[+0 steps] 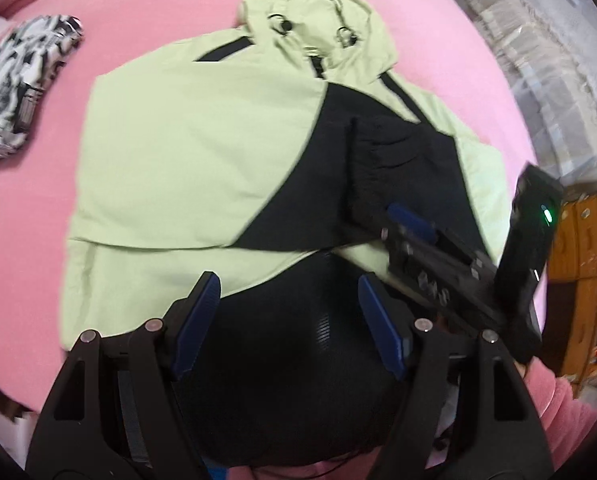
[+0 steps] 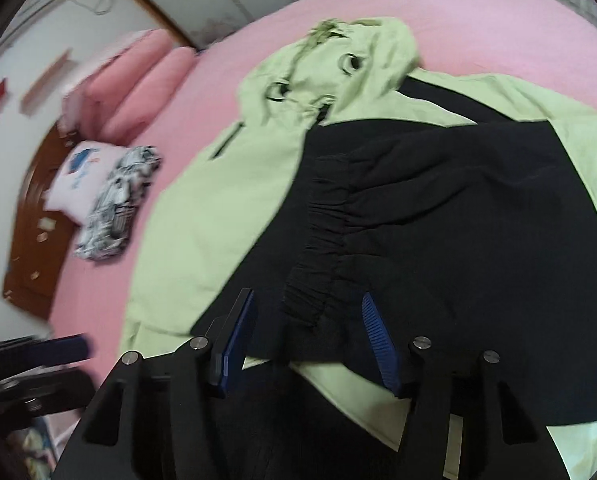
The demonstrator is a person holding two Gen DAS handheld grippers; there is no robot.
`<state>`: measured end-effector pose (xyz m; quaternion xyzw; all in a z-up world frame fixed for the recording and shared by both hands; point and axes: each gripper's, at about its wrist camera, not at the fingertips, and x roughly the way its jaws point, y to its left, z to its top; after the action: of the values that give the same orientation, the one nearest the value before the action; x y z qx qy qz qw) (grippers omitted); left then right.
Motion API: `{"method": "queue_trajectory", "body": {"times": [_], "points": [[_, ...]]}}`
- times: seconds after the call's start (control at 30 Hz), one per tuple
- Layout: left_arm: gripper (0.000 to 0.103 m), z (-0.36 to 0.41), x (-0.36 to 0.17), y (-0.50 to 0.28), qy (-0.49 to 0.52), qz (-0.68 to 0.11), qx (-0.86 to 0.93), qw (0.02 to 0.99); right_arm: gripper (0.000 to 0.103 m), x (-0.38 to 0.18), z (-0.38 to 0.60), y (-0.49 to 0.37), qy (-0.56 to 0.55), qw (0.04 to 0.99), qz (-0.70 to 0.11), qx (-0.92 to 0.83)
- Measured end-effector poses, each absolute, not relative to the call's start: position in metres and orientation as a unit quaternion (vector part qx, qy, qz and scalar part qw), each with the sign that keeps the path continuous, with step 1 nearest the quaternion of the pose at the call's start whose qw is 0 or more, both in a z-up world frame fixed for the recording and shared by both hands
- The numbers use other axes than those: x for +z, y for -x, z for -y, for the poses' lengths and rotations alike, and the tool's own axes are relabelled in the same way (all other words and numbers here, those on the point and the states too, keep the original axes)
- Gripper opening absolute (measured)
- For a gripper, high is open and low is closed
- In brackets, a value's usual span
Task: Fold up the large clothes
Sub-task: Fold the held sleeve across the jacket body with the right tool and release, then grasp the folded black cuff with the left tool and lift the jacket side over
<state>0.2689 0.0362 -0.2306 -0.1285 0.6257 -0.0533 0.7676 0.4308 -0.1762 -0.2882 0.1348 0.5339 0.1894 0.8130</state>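
The left claw (image 1: 288, 316) stands wide apart with nothing pinched between its blue pads (image 1: 196, 320); only dark fabric at the near hem of the jacket (image 1: 186, 152) lies under the gap. Ahead of it the jacket is spread on the pink bed (image 1: 158, 12), pale green with black panels, its hood (image 1: 318, 20) at the far end. One black sleeve (image 1: 386, 168) is folded across the body, its gathered cuff pointing toward the hood.

To the right of the left claw, the right claw (image 2: 308, 332) reaches in over that sleeve. Its jaws are parted about halfway and grip nothing; the cuff (image 2: 318, 248) lies just ahead of the gap and between the two pads (image 2: 372, 340), untouched by them. Past it, the hood sits further off.

Well to the left of both claws, a black-and-white patterned cloth (image 1: 22, 84) lies bunched on the bed, apart from the jacket. Pink pillows (image 2: 138, 76) rest beyond it.
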Motion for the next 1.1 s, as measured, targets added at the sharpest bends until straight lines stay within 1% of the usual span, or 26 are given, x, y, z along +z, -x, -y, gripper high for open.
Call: {"method": "queue_trajectory", "body": {"times": [0.13, 0.33, 0.5, 0.73, 0.77, 0.83, 0.87, 0.9, 1.03, 1.1], "points": [[0.069, -0.015, -0.243, -0.276, 0.174, -0.609, -0.063, 0.771, 0.056, -0.269, 0.2, -0.417, -0.123, 0.81, -0.527, 0.225], [0.069, 0.017, -0.275, -0.289, 0.181, -0.62, -0.006, 0.763, 0.056, -0.243, 0.261, -0.383, -0.116, 0.816, -0.532, 0.196], [0.069, 0.026, -0.309, -0.306, 0.219, -0.627, 0.028, 0.747, 0.056, -0.232, 0.313, -0.363, -0.135, 0.817, -0.541, 0.147], [0.067, 0.034, -0.329, -0.324, 0.217, -0.61, 0.074, 0.758, 0.056, -0.231, 0.358, -0.353, -0.164, 0.819, -0.538, 0.109], [0.065, 0.036, -0.33, -0.327, 0.212, -0.61, 0.081, 0.759, 0.056, -0.231, 0.362, -0.352, -0.166, 0.82, -0.538, 0.107], [0.054, 0.043, -0.331, -0.332, 0.209, -0.605, 0.079, 0.764, 0.056, -0.235, 0.369, -0.352, -0.172, 0.816, -0.541, 0.107], [0.043, 0.049, -0.332, -0.336, 0.206, -0.604, 0.071, 0.766, 0.056, -0.235, 0.372, -0.351, -0.174, 0.815, -0.543, 0.106], [0.035, 0.054, -0.334, -0.339, 0.203, -0.608, 0.066, 0.764, 0.056, -0.236, 0.376, -0.35, -0.175, 0.813, -0.546, 0.104], [0.033, 0.074, -0.339, -0.348, 0.173, -0.628, 0.07, 0.756, 0.056, -0.241, 0.384, -0.35, -0.175, 0.809, -0.553, 0.095], [0.021, 0.082, -0.341, -0.349, 0.156, -0.634, 0.079, 0.753, 0.056, -0.242, 0.387, -0.35, -0.169, 0.811, -0.554, 0.081]]}}
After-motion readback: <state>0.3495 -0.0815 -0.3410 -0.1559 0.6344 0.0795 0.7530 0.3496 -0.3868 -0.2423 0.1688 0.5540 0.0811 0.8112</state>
